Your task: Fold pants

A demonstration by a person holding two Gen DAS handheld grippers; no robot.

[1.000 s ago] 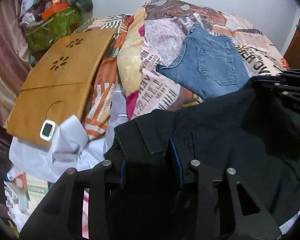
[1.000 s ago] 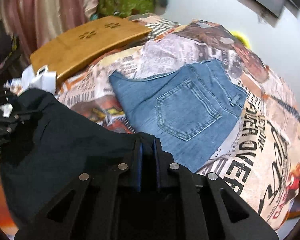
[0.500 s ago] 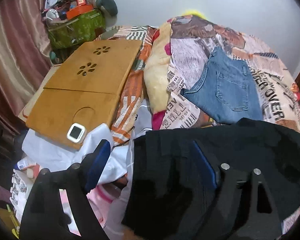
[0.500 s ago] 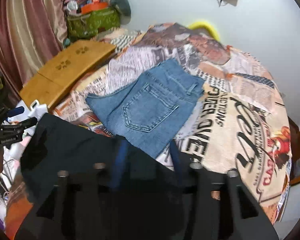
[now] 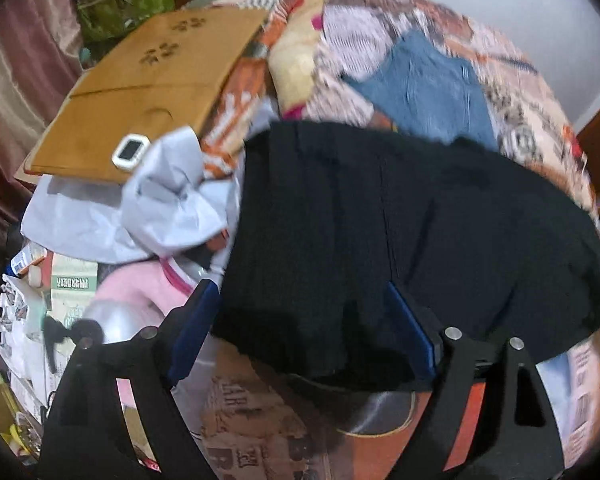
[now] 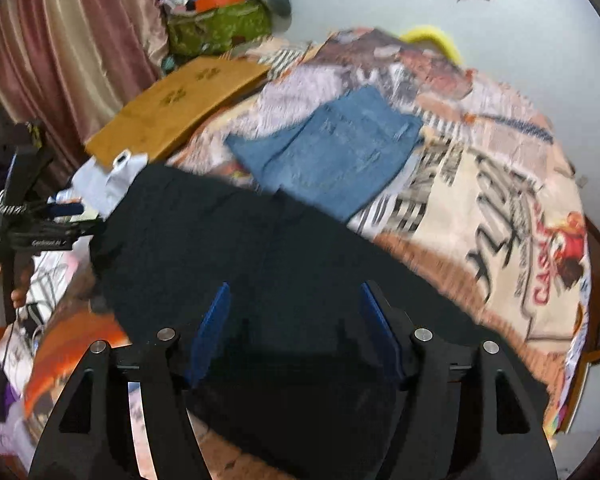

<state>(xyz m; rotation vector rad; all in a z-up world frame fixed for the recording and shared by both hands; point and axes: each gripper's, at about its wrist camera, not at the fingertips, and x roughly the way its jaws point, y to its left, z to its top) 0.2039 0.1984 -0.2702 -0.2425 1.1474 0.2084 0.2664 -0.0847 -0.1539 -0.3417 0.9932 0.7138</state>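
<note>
Folded black pants (image 5: 340,220) lie flat on the printed bedspread (image 5: 260,432), near its front edge. My left gripper (image 5: 300,300) hovers open over their left end; its blue pads (image 5: 200,312) stand wide apart and press on nothing. My right gripper (image 6: 296,300) hangs over the pants (image 6: 280,260) at their right end. Its jaws are opening, with the cloth below the gap and the pads (image 6: 216,320) clear of it. In the right wrist view the left gripper (image 6: 40,232) shows at the far left, held by a hand (image 6: 4,280).
Folded blue jeans (image 5: 428,88) (image 6: 332,152) lie behind the black pants on the bedspread (image 6: 480,200). At the left are a wooden lap desk (image 5: 140,92) (image 6: 172,108) with a small white device (image 5: 130,151), crumpled white cloth (image 5: 168,200), pink cloth (image 5: 132,292) and a green bag (image 6: 216,28).
Both grippers were shut on the black pants and have let go, their jaws spreading wide. Both have drawn back and up, and the pants now lie flat on the bed.
</note>
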